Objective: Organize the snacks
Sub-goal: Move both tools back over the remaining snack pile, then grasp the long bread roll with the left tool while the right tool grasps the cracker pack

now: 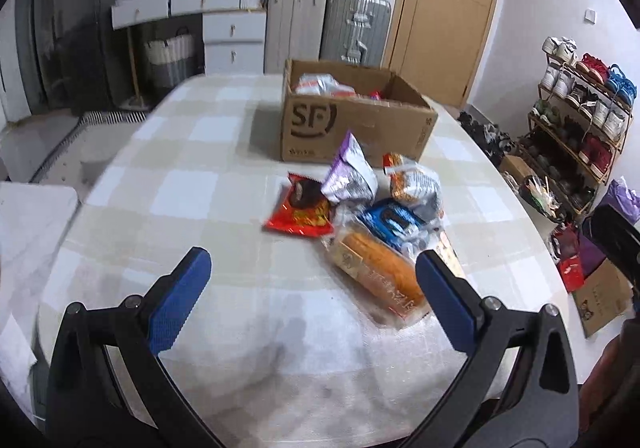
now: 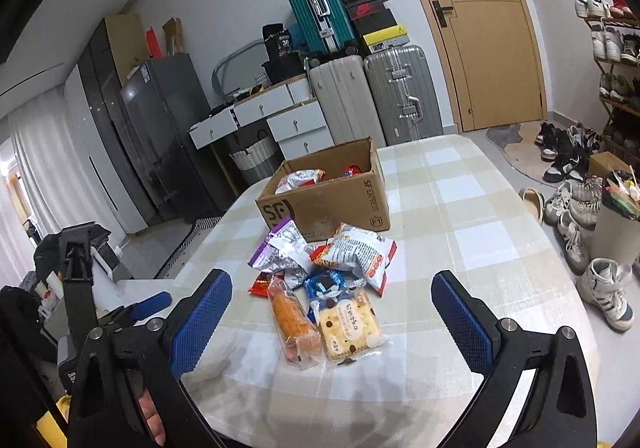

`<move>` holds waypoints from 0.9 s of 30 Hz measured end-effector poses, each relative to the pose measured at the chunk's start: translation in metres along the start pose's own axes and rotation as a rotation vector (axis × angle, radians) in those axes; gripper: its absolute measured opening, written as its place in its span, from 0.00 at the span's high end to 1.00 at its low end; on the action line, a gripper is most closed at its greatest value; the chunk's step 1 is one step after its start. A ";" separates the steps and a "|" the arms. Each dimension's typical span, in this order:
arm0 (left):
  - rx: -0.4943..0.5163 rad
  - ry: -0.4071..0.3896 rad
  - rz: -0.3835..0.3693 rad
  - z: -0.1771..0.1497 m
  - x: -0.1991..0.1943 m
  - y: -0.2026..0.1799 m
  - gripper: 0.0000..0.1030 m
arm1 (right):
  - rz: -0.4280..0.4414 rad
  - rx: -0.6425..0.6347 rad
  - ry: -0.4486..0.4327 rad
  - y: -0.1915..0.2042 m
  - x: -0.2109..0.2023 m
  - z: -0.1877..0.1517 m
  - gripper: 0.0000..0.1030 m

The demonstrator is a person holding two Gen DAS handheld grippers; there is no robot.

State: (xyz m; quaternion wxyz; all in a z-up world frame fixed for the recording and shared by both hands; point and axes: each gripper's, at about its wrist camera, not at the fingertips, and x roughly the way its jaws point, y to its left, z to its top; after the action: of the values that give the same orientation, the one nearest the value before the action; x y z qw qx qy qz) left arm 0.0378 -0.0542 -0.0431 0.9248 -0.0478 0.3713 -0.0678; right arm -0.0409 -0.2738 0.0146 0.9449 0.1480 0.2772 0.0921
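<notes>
Both grippers spread wide, holding nothing, hovering above the near end of the checked tabletop (image 2: 480, 215). Left gripper (image 1: 312, 288) sits just short of the snack pile, its right finger overlapping the orange bread pack (image 1: 380, 272) in view. Right gripper (image 2: 332, 308) frames the cracker pack (image 2: 352, 324) and the same bread pack. Rest of the pile: blue cookie pack (image 2: 326, 284), red pack (image 1: 300, 209), purple bag (image 1: 350, 173), white-orange bag (image 2: 360, 252), all heaped together just in front of the cardboard box (image 1: 352, 123). The box is open with a few packs already inside.
</notes>
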 end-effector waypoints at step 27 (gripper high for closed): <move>-0.178 0.346 -0.205 0.000 0.125 -0.024 0.33 | 0.003 0.095 0.099 -0.022 0.021 -0.005 0.01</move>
State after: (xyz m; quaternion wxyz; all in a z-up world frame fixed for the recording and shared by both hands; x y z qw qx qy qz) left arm 0.1252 -0.0978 -0.1249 0.8276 -0.1545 0.5223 -0.1355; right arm -0.0238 -0.2877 -0.0068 0.9218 0.1884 0.3273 0.0873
